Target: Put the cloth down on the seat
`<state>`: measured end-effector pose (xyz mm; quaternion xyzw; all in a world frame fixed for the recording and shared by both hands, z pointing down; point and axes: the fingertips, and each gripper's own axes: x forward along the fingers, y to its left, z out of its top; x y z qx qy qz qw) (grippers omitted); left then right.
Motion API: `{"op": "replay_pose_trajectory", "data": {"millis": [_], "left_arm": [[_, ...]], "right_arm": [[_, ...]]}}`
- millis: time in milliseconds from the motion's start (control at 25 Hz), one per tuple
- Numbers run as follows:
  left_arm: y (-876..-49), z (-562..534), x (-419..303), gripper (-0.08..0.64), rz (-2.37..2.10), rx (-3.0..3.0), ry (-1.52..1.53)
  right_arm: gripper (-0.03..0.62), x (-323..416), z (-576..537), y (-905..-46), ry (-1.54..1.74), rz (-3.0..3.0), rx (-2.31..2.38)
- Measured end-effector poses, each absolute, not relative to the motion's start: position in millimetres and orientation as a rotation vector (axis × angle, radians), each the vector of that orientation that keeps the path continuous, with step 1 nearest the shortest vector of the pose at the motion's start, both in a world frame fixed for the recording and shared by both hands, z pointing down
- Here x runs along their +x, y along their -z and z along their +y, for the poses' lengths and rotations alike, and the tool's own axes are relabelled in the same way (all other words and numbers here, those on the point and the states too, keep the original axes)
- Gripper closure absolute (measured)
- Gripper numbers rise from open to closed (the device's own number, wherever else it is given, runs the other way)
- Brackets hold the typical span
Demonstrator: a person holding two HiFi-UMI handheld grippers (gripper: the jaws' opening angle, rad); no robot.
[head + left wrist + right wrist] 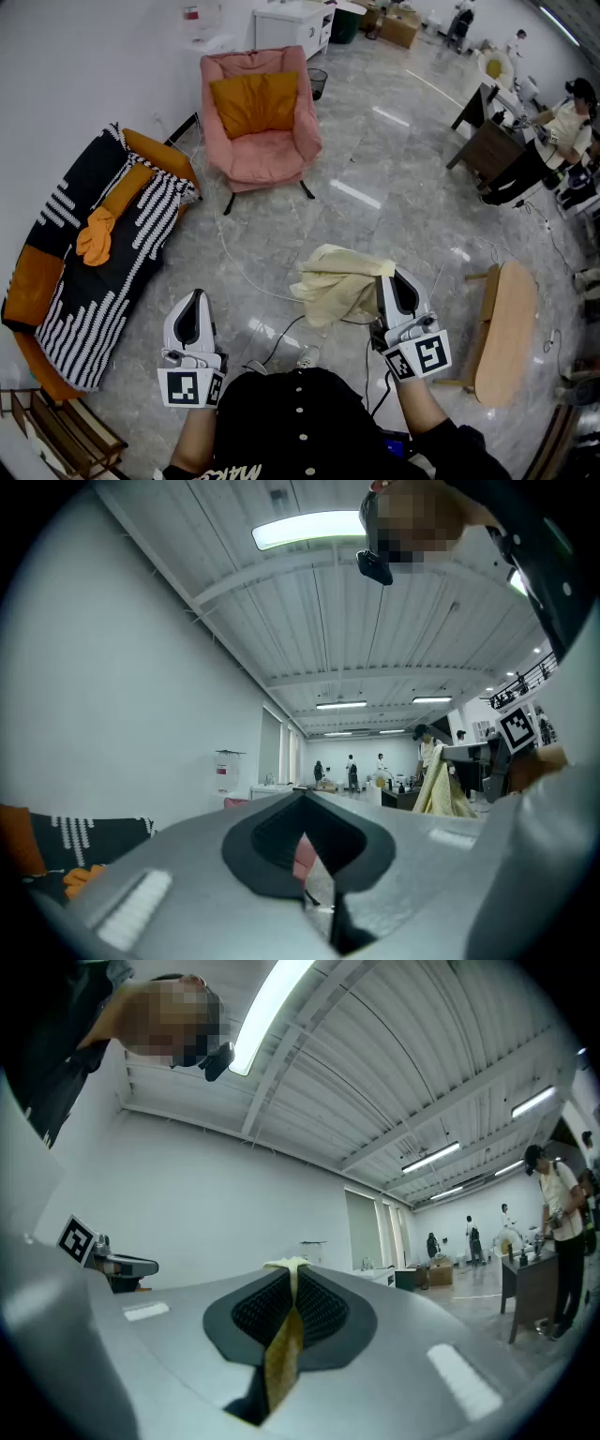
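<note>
The pale yellow cloth [342, 281] is pinched between the jaws of the right gripper [386, 281]. It hangs bunched to the left of the jaws, above the grey floor [394, 178] and near the person. In the right gripper view a thin fold of cloth [284, 1354] runs up the seam between the closed jaws. The left gripper [196, 298] is to the left, jaws together with nothing in them. The pink armchair [267, 155] with its orange cushion [255, 103] stands farther off, well apart from the cloth.
</note>
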<state>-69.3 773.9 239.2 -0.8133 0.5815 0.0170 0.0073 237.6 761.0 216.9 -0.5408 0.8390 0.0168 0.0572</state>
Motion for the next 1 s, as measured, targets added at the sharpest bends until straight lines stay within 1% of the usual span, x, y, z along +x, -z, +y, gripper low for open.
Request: {"op": "replay_pose_trajectory", "data": {"millis": [320,840,1000], "left_arm": [[-241,768,-59,0.560,1.824,-2.543,-0.043],[-248,763,4,0.560,1.895,-2.528,-0.041],[-254,767,9,0.560,1.910,-2.527,-0.004]], "right_arm": [[0.557,246,752,-219,-0.041,2.543,-1.646],[0.557,294,738,-226,0.002,2.570,-1.559],[0.557,300,735,-225,-0.004,2.572,-1.552]]}}
